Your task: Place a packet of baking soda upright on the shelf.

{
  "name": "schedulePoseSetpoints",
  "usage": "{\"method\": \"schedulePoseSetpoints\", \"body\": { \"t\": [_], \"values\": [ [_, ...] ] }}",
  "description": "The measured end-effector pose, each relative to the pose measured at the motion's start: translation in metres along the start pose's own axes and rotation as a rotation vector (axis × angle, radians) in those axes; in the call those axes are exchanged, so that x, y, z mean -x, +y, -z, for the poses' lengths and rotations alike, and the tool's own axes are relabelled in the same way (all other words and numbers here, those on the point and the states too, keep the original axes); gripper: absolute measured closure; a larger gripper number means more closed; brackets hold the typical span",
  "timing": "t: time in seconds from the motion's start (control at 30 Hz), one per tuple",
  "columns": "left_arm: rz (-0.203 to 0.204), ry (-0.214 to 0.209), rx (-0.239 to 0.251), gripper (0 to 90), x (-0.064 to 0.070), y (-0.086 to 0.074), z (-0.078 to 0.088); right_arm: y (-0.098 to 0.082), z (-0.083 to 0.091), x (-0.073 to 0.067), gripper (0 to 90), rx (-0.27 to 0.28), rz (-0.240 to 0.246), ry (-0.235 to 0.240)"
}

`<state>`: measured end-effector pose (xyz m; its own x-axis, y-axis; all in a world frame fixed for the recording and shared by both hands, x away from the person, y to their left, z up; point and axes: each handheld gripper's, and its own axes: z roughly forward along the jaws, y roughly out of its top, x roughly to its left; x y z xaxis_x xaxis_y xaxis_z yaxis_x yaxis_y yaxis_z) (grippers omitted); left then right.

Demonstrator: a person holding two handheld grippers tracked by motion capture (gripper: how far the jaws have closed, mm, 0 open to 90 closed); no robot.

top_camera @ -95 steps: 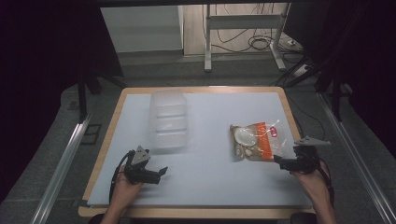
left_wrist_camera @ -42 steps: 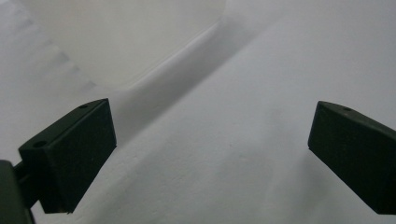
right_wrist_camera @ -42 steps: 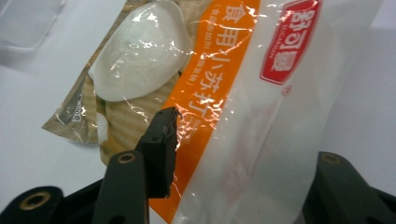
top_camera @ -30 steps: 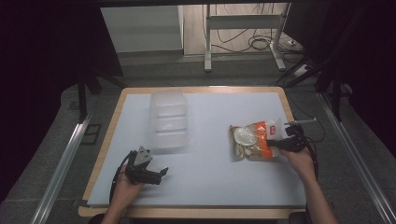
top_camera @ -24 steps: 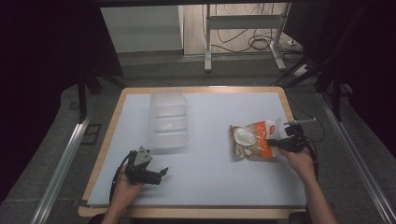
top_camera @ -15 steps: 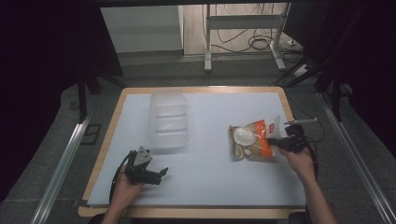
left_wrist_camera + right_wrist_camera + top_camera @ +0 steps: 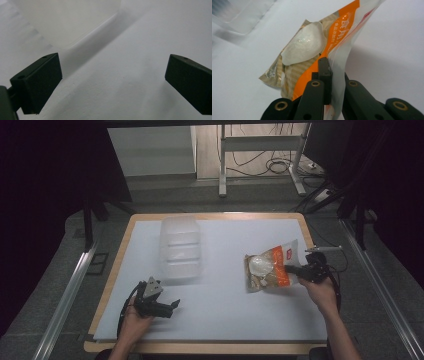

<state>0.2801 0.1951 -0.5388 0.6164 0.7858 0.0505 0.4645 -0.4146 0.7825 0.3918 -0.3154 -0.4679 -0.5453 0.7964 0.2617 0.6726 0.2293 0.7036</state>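
Your right gripper (image 7: 292, 269) has its jaws clamped on the bag (image 7: 268, 269), pinching the bag's clear right-hand edge just past the orange band. In the right gripper view the jaws meet on that plastic edge (image 7: 337, 82) with the film squeezed flat between them, and the bag (image 7: 312, 55) stands up from the grip, tilted, with its far end lifted off the mat (image 7: 387, 50). Orange stripe with white print, tan striped panel, and one pale round piece showing through the window (image 7: 303, 46). In the high view the bag sits on the right half of the mat (image 7: 230, 320), near the right edge of the table (image 7: 120, 250), with your right hand (image 7: 320, 287) just behind the gripper.

Your left gripper (image 7: 172, 306) has its jaws wide apart, nothing between them. In the left gripper view both black pads (image 7: 40, 82) hang over bare white mat (image 7: 120, 82), close to the surface. In the high view it sits at the front left of the mat, held in your left hand (image 7: 132, 317), jaws pointing right.

The box (image 7: 181, 247), clear plastic, lies on the back left part of the mat, well apart from the bag and just behind your left gripper. A corner of it (image 7: 239, 17) shows blurred at the top left of the right gripper view. The box's wall (image 7: 62, 22) also fills the upper left of the left gripper view, with its shadow on the mat.
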Motion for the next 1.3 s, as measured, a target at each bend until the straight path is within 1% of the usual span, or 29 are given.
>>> {"method": "schedulePoseSetpoints", "body": {
  "t": [0.3, 0.37, 0.5, 0.7, 0.77, 0.97, 1.0, 1.03, 1.07, 1.3],
  "values": [
    [0.000, 0.002, -0.001, 1.0, 0.000, 0.000, 0.000, 0.006, 0.004, -0.010, 89.2, 0.022, 0.020, 0.018],
    [-0.001, 0.003, -0.002, 1.0, 0.000, 0.000, 0.000, 0.010, 0.005, -0.016, 89.2, 0.030, 0.026, 0.035],
    [0.001, 0.004, 0.000, 1.0, 0.001, 0.000, 0.000, 0.015, 0.005, -0.024, 89.2, 0.035, 0.046, 0.042],
    [-0.002, 0.003, 0.000, 1.0, 0.001, 0.000, 0.000, 0.020, 0.004, -0.031, 89.2, 0.040, 0.053, 0.050],
    [-0.002, 0.002, -0.001, 1.0, 0.001, 0.000, 0.000, 0.024, 0.004, -0.034, 89.2, 0.046, 0.057, 0.063],
    [-0.003, 0.003, -0.001, 1.0, 0.002, 0.000, 0.000, 0.031, 0.002, -0.043, 89.2, 0.049, 0.066, 0.082],
    [-0.007, 0.003, -0.004, 1.0, 0.001, 0.000, 0.000, 0.035, 0.001, -0.047, 89.2, 0.049, 0.074, 0.085],
    [-0.007, 0.003, -0.004, 1.0, 0.001, 0.000, 0.000, 0.035, 0.001, -0.047, 89.2, 0.049, 0.074, 0.085],
    [-0.007, 0.003, -0.003, 1.0, 0.001, 0.000, 0.000, 0.037, 0.000, -0.050, 89.2, 0.047, 0.086, 0.092],
    [-0.006, 0.001, -0.004, 1.0, 0.001, 0.000, 0.000, 0.045, -0.004, -0.058, 89.2, 0.040, 0.110, 0.114]
  ]
}}
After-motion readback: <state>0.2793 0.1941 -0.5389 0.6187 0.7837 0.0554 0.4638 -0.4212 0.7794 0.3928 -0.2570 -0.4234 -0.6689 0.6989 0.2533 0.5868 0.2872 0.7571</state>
